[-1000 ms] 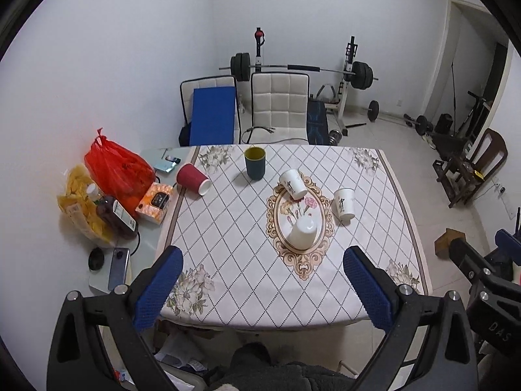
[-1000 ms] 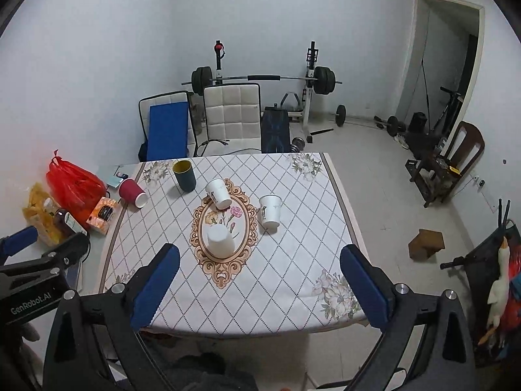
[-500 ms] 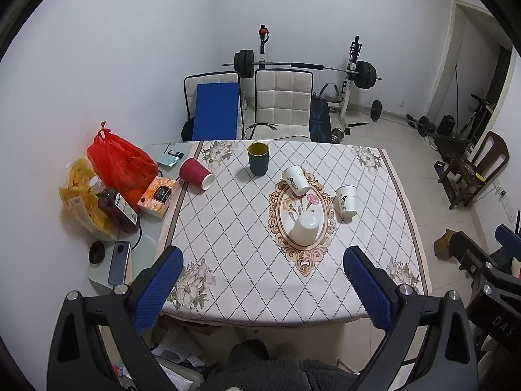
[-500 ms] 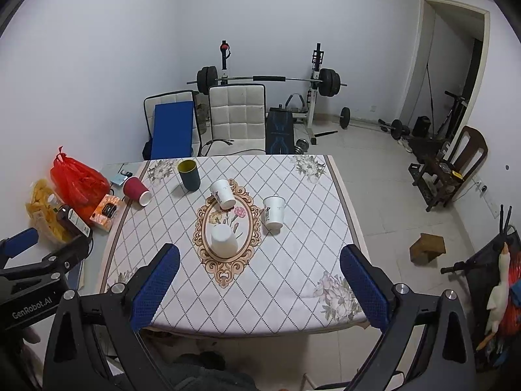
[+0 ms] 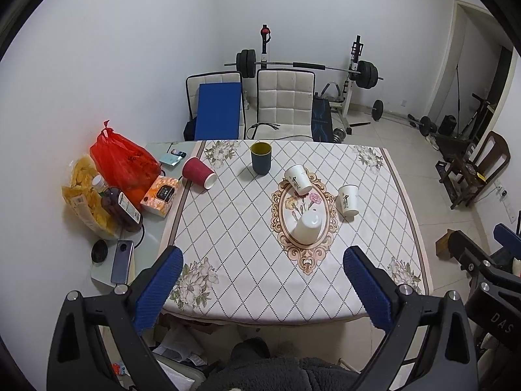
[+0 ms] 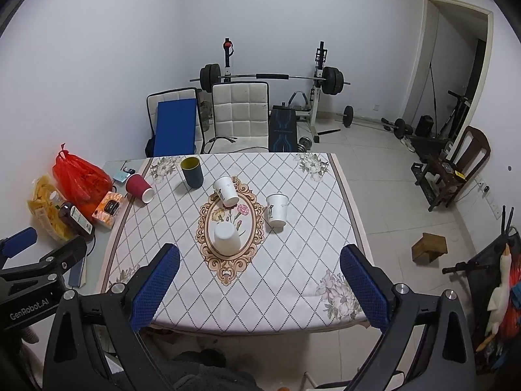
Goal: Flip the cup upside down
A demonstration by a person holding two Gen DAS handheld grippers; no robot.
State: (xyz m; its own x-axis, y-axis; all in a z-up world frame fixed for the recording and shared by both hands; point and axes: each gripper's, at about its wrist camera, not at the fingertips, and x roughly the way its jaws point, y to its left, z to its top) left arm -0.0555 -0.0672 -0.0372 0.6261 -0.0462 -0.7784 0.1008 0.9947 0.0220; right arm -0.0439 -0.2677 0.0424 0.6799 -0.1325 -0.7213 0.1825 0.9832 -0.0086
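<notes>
Several cups sit on the patterned tablecloth (image 5: 234,228). A dark blue cup (image 5: 261,158) (image 6: 192,172) stands upright at the back. A red cup (image 5: 198,173) (image 6: 139,188) lies on its side at the left. One white paper cup (image 5: 298,180) (image 6: 225,190) lies tilted, another (image 5: 348,200) (image 6: 277,210) stands mouth-down at the right, a third (image 5: 307,226) (image 6: 226,238) stands upside down on the oval motif. My left gripper (image 5: 263,286) and right gripper (image 6: 259,285) are open, empty, held high over the near table edge.
A red bag (image 5: 122,159), snack bag (image 5: 84,195), bottle (image 5: 119,208), tissue box (image 5: 161,191) and phone (image 5: 122,260) crowd the table's left strip. Two chairs (image 5: 283,104) and a barbell rack stand behind. A wooden chair (image 6: 456,166) and a small stool (image 6: 429,247) stand right.
Both grippers have drawn back and up from the table, so it looks smaller and farther. The cups have not moved. Both stay open.
</notes>
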